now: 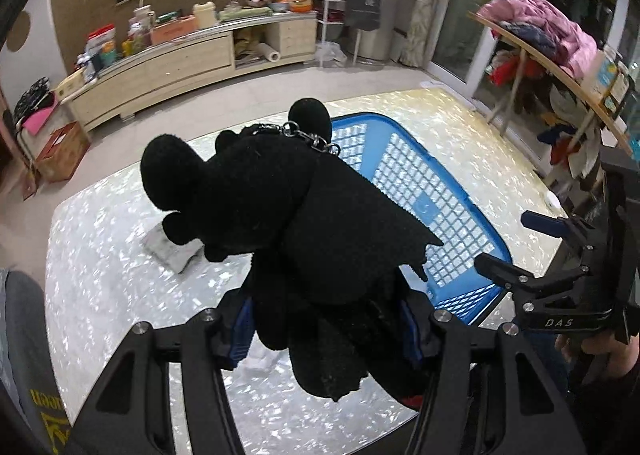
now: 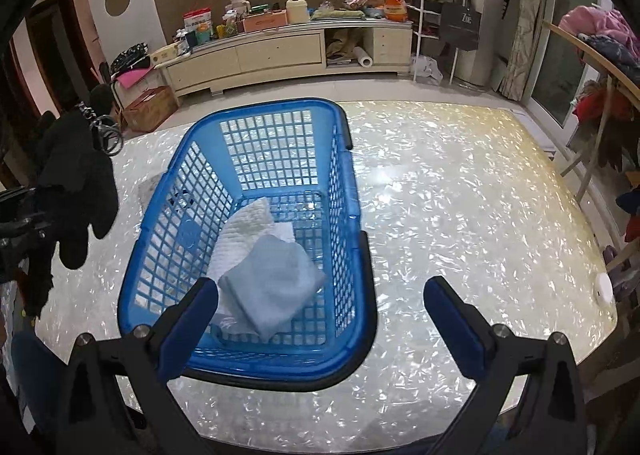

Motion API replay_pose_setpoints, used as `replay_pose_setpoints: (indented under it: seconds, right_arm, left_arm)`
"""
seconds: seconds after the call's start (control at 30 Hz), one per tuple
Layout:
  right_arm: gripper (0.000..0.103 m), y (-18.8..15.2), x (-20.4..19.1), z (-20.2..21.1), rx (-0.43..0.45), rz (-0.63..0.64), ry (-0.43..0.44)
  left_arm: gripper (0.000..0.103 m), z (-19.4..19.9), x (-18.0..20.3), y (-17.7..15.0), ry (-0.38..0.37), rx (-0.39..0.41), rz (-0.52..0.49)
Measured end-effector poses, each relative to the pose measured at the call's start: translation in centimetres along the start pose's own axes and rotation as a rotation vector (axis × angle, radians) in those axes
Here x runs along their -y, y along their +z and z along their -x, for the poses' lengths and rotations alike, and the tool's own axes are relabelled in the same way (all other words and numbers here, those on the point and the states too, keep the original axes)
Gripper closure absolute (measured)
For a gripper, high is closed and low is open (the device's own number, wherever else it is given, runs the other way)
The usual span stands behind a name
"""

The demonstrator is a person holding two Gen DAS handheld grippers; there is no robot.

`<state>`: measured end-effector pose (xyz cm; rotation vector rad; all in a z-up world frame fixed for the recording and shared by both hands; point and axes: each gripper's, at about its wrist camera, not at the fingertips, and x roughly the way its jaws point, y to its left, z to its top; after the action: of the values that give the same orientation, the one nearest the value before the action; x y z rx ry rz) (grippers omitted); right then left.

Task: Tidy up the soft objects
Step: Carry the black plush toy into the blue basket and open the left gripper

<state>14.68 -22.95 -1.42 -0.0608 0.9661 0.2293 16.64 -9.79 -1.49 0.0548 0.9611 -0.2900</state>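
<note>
My left gripper (image 1: 328,331) is shut on a black plush toy (image 1: 288,223) with wings and a metal chain, held above the table, left of the blue basket (image 1: 460,191). The toy also shows at the left of the right wrist view (image 2: 76,183). My right gripper (image 2: 320,307) is open and empty, hovering over the near end of the blue basket's rim (image 2: 352,191). Inside the basket lie a light blue folded cloth (image 2: 276,287) and a white quilted cloth (image 2: 244,231). The right gripper also shows in the left wrist view (image 1: 532,251).
A grey-white folded cloth (image 1: 172,251) lies on the pearly table (image 1: 120,295) behind the toy. A small white round object (image 2: 604,287) sits at the table's right edge. A cluttered cabinet (image 2: 280,51) and a clothes-laden shelf (image 1: 560,51) stand beyond the table.
</note>
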Motion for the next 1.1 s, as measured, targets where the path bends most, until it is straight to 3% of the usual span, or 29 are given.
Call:
replay_pose_setpoints:
  seconds: [0.4, 0.77, 1.1]
  right_arm:
    - [0.0, 0.0, 1.9, -1.3, -0.002, -0.029, 0.013]
    - [0.0, 0.0, 3.0, -2.0, -0.015, -0.054, 0.002]
    - [0.0, -0.4, 3.1, -1.9, -0.03, -0.086, 0.014]
  left_arm:
    - [0.047, -6.1, 3.9, 2.5, -0.038, -0.093, -0.082]
    - [0.047, -11.4, 5.7, 2.5, -0.044, -0.175, -0.136]
    - [0.045, -13.3, 7.0, 2.0, 0.049, -0.205, -0.222]
